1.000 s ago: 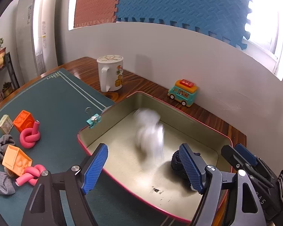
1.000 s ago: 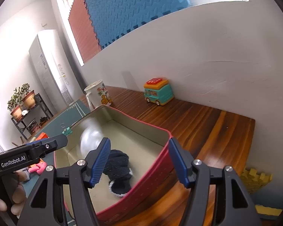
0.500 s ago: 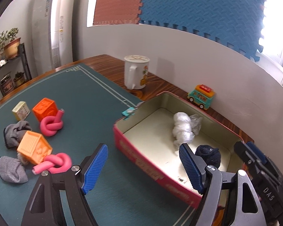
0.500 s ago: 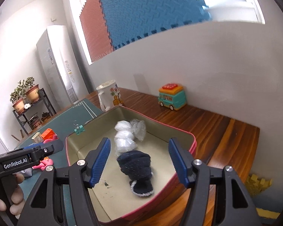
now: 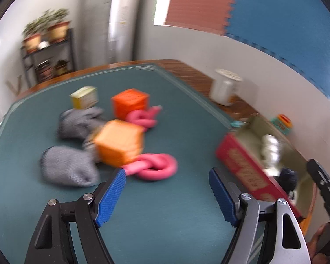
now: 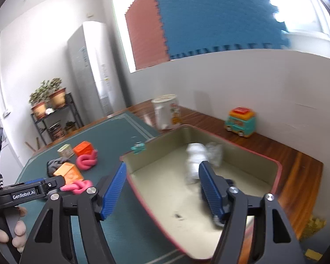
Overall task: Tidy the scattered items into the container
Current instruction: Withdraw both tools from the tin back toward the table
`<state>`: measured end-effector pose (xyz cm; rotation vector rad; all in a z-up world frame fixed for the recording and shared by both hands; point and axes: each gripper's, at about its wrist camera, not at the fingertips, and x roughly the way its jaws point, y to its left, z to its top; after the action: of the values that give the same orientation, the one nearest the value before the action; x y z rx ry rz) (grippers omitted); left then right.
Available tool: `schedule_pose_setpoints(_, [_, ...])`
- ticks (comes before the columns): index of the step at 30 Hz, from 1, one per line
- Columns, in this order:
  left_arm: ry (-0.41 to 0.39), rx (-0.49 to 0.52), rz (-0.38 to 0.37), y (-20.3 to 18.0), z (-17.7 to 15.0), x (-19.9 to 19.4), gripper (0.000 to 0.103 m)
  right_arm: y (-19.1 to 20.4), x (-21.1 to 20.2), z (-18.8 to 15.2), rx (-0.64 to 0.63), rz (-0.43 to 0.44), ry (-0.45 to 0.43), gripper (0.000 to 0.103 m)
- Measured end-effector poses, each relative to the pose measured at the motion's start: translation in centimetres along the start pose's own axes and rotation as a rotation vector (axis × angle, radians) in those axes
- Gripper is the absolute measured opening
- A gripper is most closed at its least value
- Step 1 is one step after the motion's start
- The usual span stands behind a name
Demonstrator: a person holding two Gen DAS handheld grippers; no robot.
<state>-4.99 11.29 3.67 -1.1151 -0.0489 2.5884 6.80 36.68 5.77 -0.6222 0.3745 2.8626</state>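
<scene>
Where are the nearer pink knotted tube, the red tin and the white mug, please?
nearer pink knotted tube [image 5: 156, 167], left wrist view, middle of the knot.
red tin [image 6: 278, 168], right wrist view, far rim.
white mug [image 6: 165, 112], right wrist view, body.

Two orange blocks [image 5: 118, 142], two pink knots [image 5: 153, 169] (foam), two grey socks [image 5: 69, 169]

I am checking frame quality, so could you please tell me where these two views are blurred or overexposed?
Left wrist view: motion blur smears the orange block, gray socks and red tin; the claw stays sharp. Right wrist view: milder blur on the white bundle; the window is blown out.
</scene>
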Motion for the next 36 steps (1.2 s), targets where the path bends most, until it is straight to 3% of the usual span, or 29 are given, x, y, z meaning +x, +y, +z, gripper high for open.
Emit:
schedule_pose_setpoints(10, [0.033, -0.206, 0.141, 9.8, -0.9, -0.1, 0.08, 4.8, 2.3, -1.3, -0.064, 0.078, 0.058, 0.077])
schedule_pose_setpoints(21, [0.09, -0.145, 0.159, 8.2, -0.5, 3.6, 0.08, 5.5, 4.2, -2.2, -0.059, 0.101, 0.107, 0.078])
schedule_pose_setpoints(24, [0.104, -0.133, 0.205, 8.2, -0.4, 4.8, 0.08, 5.3, 4.4, -2.3, -0.052, 0.102, 0.116, 0.078])
schedule_pose_setpoints(27, [0.123, -0.151, 0.265, 9.4, -0.7, 5.4, 0.08, 5.1, 4.5, -2.4, -0.045, 0.104, 0.119, 0.078])
schedule_pose_setpoints(29, [0.131, -0.192, 0.254, 10.7, -1.0, 5.3, 0.08, 5.1, 4.6, -2.4, -0.042, 0.107, 0.121, 0.078])
schedule_pose_setpoints(36, [0.125, -0.229, 0.355, 15.0, -2.4, 2.8, 0.08, 5.7, 4.5, -2.5, -0.051, 0.12, 0.124, 0.078])
